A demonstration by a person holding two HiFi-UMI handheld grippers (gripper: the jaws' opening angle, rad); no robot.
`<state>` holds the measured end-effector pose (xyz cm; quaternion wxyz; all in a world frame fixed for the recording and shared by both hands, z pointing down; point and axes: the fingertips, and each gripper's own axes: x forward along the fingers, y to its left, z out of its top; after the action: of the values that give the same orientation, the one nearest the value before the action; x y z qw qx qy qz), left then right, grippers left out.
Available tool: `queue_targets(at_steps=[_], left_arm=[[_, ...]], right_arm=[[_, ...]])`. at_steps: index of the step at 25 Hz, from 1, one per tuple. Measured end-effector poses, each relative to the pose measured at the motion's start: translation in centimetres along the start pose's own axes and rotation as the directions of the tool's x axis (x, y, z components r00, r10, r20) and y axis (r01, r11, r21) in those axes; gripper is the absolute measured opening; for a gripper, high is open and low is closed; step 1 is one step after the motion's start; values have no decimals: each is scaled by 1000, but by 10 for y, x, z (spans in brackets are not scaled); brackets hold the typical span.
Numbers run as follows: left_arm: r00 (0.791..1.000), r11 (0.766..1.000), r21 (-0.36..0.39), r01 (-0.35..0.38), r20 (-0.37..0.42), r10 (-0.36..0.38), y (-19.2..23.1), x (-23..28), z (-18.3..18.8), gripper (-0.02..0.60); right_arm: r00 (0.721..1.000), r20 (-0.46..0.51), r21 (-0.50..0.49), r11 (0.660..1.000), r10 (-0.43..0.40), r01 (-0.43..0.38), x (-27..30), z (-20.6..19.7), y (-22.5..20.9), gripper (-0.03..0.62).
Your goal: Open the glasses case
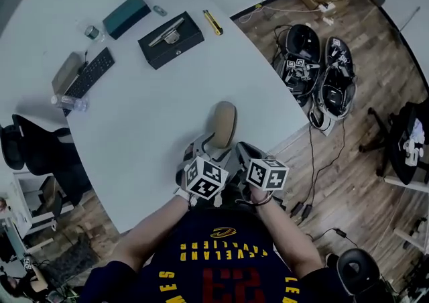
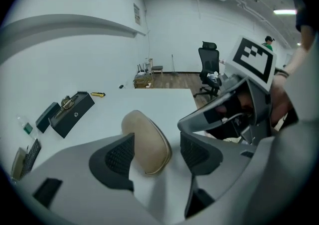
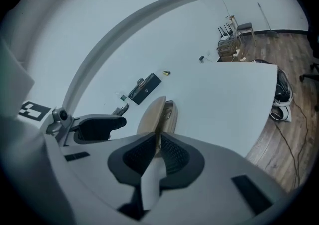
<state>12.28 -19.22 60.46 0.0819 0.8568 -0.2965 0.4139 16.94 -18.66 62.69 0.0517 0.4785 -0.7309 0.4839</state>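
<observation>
A tan, closed glasses case lies on the white table near its front edge. My left gripper is open just in front of the case's near end. In the left gripper view the case shows in the gap between the wide jaws, with neither pad touching it. My right gripper sits beside it, right of the case. In the right gripper view its jaws stand almost together with only a thin slit, and the case lies edge-on just beyond the tips.
A black box, a teal box, a yellow knife, a keyboard and a water bottle sit at the table's far side. Open bags and cables lie on the wood floor to the right.
</observation>
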Motion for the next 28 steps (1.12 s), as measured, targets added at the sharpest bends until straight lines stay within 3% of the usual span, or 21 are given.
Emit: queue_targets(at_steps=[5, 8, 12, 22, 24, 28], left_arm=[[999, 996, 92, -20, -47, 25, 1, 17, -17, 298], [998, 991, 128, -41, -41, 47, 2, 23, -18, 299], [998, 992, 121, -46, -31, 50, 1, 27, -20, 299], [995, 976, 198, -91, -12, 95, 2, 32, -26, 299], [996, 979, 184, -89, -4, 91, 4, 30, -25, 299], [997, 985, 155, -81, 14, 80, 7, 25, -22, 299]], right_arm=[[1000, -20, 42, 999, 10, -9, 14, -6, -7, 103], [1000, -15, 81, 997, 15, -14, 18, -6, -14, 103], [1000, -17, 110, 994, 12, -10, 25, -5, -22, 103], [997, -74, 106, 994, -16, 24, 45, -19, -22, 90], [997, -75, 105, 994, -17, 25, 46, -19, -21, 55], [996, -83, 84, 996, -32, 39, 46, -19, -22, 52]])
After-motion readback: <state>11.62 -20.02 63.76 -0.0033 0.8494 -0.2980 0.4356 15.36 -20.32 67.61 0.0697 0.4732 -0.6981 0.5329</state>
